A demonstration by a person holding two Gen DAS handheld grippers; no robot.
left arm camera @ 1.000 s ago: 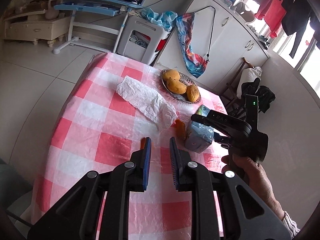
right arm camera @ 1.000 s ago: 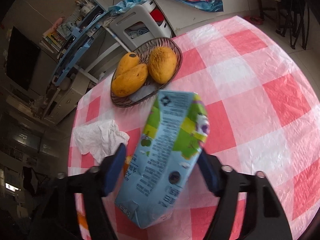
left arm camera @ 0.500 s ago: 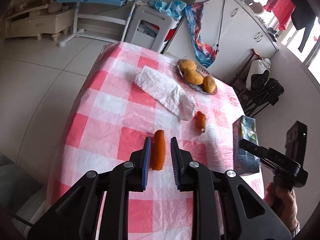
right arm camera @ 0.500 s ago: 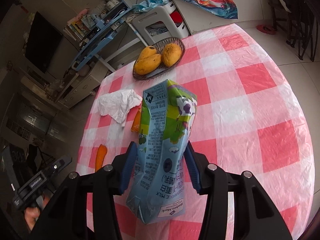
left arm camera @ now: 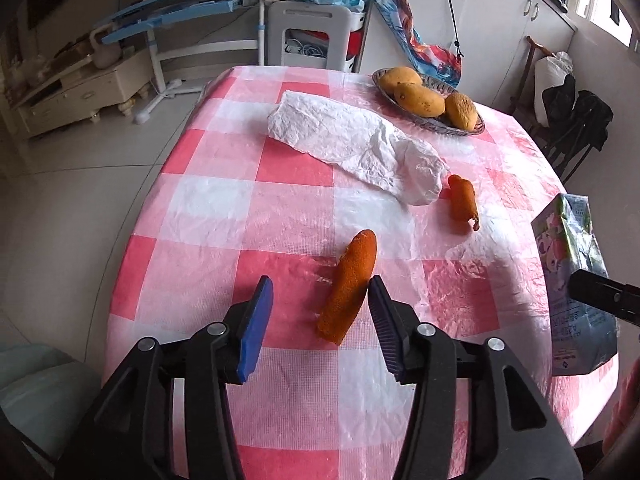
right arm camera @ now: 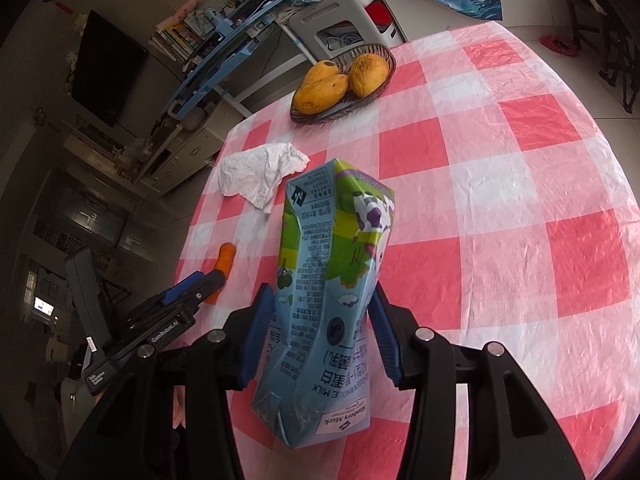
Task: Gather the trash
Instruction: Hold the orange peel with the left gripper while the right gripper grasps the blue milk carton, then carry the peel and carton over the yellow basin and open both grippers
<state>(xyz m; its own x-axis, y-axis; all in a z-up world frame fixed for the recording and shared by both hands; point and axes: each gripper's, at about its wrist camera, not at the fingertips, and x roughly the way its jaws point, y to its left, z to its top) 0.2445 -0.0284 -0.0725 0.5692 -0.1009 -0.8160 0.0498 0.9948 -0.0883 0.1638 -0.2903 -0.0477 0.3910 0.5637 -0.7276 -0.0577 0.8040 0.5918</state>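
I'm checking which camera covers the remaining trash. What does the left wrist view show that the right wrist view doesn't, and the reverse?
Only the left wrist view shows the second orange peel piece beside the white plastic bag; in the right wrist view the milk carton blocks that spot.

Only the right wrist view shows the right gripper clamped on the dented carton, and the dark screen.

Both show the nearer orange peel piece, lying between the just-opened jaws of the left gripper, the bag, the mango basket, and the checked tablecloth.
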